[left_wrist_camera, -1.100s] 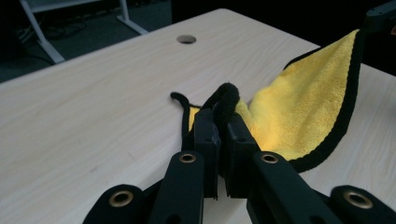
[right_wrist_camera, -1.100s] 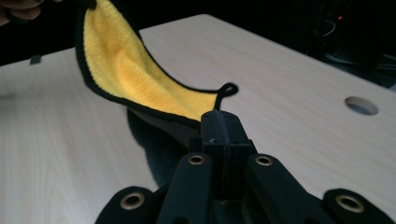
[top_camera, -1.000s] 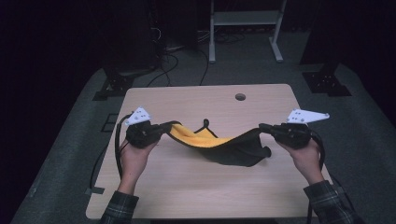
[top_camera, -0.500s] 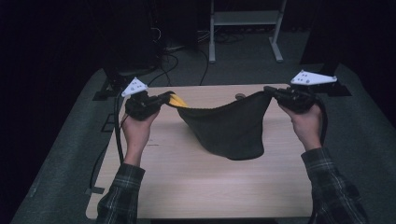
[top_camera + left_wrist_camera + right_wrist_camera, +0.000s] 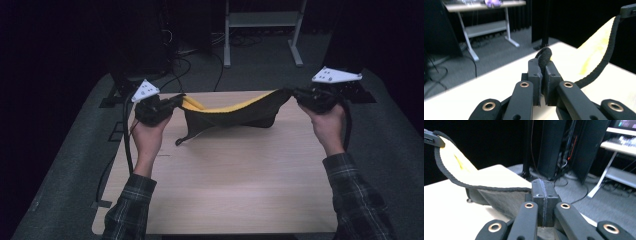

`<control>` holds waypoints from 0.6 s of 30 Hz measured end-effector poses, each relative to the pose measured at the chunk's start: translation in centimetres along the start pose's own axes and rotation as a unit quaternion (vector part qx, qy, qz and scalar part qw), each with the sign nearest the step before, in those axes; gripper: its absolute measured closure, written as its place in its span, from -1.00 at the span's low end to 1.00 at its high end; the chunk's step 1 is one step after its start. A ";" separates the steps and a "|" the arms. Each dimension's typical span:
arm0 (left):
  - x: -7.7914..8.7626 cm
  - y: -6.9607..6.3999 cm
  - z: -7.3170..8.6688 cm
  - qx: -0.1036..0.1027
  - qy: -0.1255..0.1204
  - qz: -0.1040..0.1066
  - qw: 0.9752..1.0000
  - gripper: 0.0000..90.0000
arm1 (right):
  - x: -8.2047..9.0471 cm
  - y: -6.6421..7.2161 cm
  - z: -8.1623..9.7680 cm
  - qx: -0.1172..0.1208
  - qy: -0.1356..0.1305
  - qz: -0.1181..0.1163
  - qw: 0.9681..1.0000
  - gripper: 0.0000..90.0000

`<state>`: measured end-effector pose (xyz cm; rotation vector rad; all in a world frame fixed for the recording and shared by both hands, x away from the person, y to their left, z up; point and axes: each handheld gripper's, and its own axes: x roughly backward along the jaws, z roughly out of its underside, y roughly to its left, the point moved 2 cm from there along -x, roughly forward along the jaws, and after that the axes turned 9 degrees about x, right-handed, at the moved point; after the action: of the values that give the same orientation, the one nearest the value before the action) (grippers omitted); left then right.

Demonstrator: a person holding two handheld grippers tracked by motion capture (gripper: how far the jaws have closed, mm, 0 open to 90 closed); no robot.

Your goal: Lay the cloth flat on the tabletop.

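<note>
A black cloth item with a yellow lining [image 5: 235, 112] hangs stretched between my two grippers above the far half of the wooden table [image 5: 225, 185]. My left gripper [image 5: 175, 101] is shut on its left corner. In the left gripper view the jaws [image 5: 543, 71] pinch the black corded hem [image 5: 545, 56], and the yellow lining [image 5: 596, 45] runs off to the right. My right gripper [image 5: 295, 93] is shut on the right corner. Its jaws [image 5: 543, 192] clamp the dark cloth [image 5: 499, 200] in the right gripper view. A short strap end [image 5: 182, 140] dangles near the tabletop.
A white-legged desk frame [image 5: 260, 30] stands beyond the table on grey carpet. Dark equipment cabinets [image 5: 140, 45] and loose cables [image 5: 195, 55] sit at the back left. The left gripper's cable [image 5: 125, 145] hangs over the table's left edge.
Both hands rose and moved toward the far edge, lifting the cloth off the table. It then hung as a deep black pouch; now it is pulled flatter, yellow lining showing on top.
</note>
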<state>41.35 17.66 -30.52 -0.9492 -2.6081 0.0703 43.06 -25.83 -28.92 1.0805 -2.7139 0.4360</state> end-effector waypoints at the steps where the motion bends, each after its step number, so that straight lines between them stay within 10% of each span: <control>1: 0.0 0.1 0.6 0.005 0.006 0.004 1.000 0.90 | -0.3 0.5 1.5 -0.007 0.013 -0.007 1.000 1.00; 18: 3.0 -0.7 7.2 0.043 0.069 0.037 0.996 0.90 | 3.4 6.4 7.5 -0.003 0.039 -0.074 0.996 1.00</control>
<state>36.26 19.53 -36.13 -0.9845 -2.4247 0.1300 35.70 -26.09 -36.25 1.2259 -2.5438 0.4352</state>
